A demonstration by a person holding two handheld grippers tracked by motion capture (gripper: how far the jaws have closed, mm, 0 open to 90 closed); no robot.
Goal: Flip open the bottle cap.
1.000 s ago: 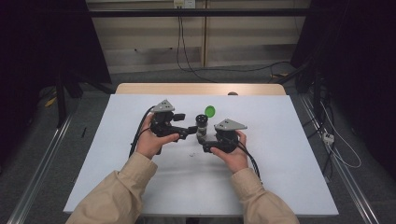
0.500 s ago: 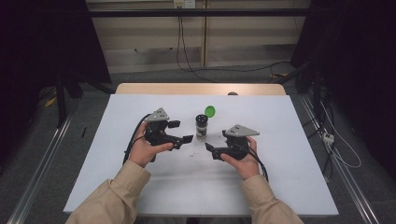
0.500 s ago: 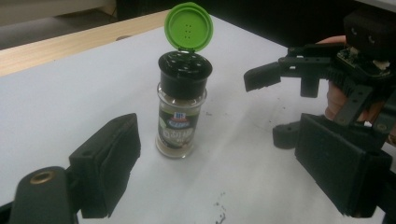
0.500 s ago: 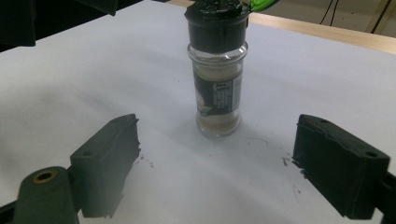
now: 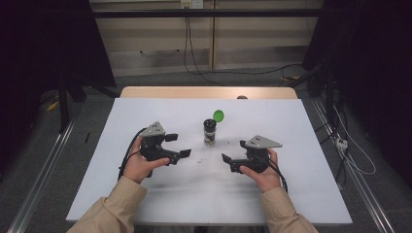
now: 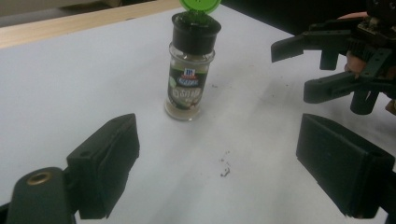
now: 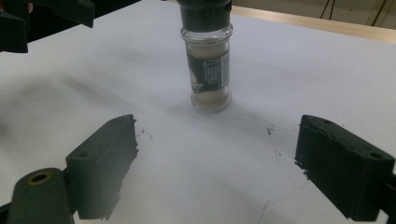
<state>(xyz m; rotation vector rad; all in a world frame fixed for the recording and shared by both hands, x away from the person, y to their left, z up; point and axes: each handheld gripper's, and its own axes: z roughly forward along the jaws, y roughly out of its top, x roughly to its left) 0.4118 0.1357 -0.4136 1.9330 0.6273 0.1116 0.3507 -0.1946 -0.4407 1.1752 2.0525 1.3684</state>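
**Both hands back off the spice jar**

Both grippers have pulled apart from the spice jar [image 5: 210, 132], fingers just spreading, nothing between them. It stands upright mid-table [image 5: 311, 194], green lid [image 5: 218, 115] flipped open, between left gripper [image 5: 178, 145] and right gripper [image 5: 232, 163], the left slightly nearer.

in the right gripper view the spice jar [image 7: 208, 56] is cut off at the top edge, its cap partly out of frame. in the left gripper view the green lid [image 6: 201, 4] is clipped at the top, and the label's small print is too blurred to read.
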